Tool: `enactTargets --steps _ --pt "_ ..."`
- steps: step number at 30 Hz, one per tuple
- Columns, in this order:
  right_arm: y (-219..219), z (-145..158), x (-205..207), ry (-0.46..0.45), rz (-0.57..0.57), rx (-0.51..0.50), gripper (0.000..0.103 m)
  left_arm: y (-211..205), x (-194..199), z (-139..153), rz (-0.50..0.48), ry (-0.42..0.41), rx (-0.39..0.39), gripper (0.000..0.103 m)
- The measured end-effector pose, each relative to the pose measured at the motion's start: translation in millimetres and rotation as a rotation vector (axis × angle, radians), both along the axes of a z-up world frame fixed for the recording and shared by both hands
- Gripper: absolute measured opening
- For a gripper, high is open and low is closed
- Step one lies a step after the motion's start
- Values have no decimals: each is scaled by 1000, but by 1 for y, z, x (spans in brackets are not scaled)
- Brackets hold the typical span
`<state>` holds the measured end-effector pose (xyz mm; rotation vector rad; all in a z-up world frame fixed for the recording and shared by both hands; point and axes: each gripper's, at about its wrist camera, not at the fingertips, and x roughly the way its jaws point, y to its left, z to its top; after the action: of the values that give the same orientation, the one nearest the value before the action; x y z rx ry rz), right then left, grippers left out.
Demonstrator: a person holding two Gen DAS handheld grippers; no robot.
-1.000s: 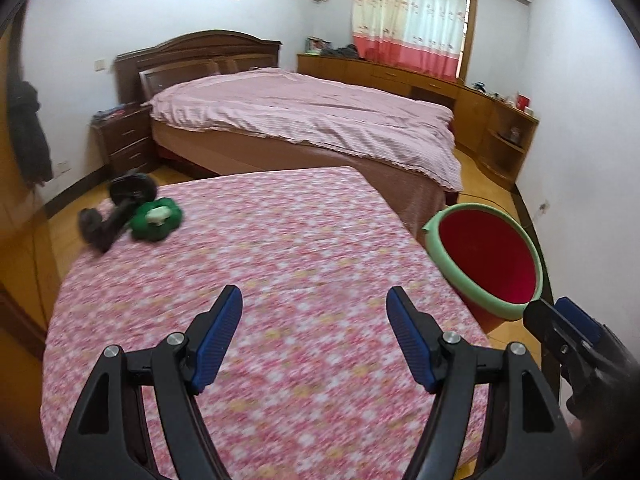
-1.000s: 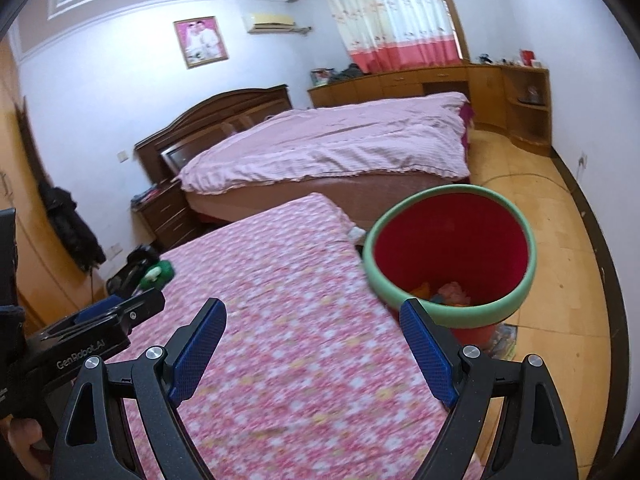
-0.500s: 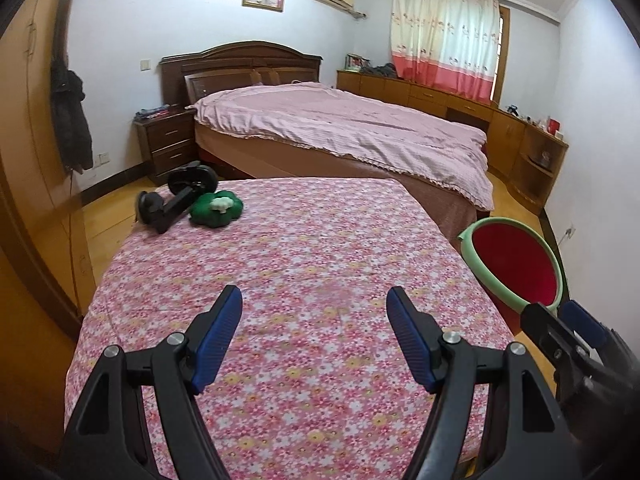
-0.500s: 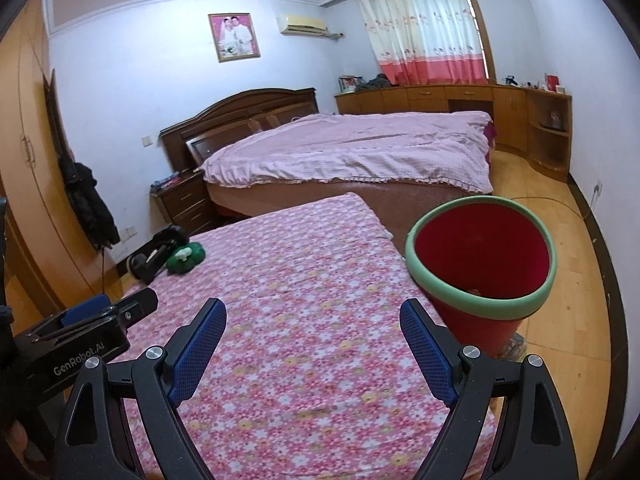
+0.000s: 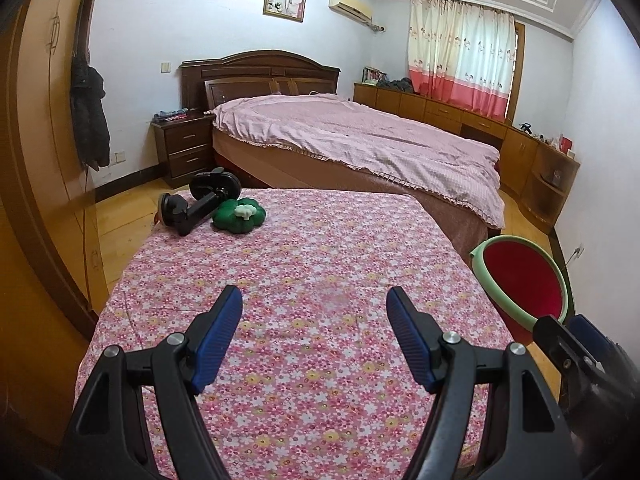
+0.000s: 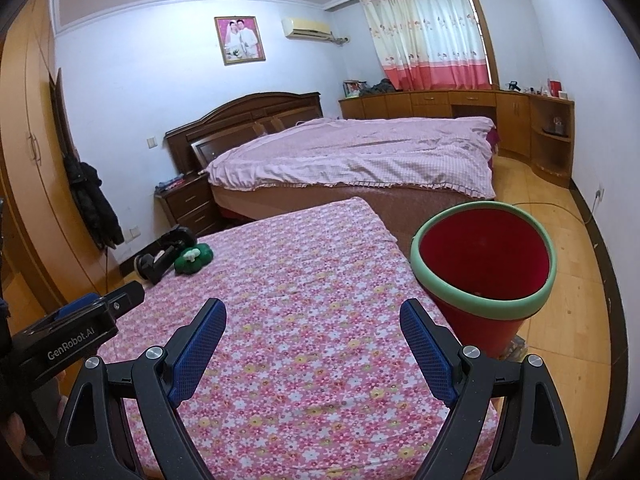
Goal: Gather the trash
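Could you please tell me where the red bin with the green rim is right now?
The red bin stands on the wooden floor off the right edge of the floral-covered table, near the foot of the bed.

We count two tongs, left (image 5: 314,334) and right (image 6: 312,346); one red bin (image 6: 482,264) at the right; one flowered bench (image 5: 304,280); at its far left, one green toy (image 5: 239,216) and one black device (image 5: 200,202); one bed (image 5: 360,140) beyond.

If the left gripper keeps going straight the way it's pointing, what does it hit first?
Most likely the floral tablecloth: the open left gripper tilts down toward a bare stretch of it, with nothing between. Exact depth is unclear.
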<state>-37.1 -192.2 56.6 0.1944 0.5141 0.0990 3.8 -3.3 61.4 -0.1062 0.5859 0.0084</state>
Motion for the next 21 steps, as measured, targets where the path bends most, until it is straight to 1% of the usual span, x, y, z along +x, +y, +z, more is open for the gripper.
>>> enactTargets --steps 21 --pt "2 1 -3 -2 8 -1 89 1 -2 5 8 -11 2 74"
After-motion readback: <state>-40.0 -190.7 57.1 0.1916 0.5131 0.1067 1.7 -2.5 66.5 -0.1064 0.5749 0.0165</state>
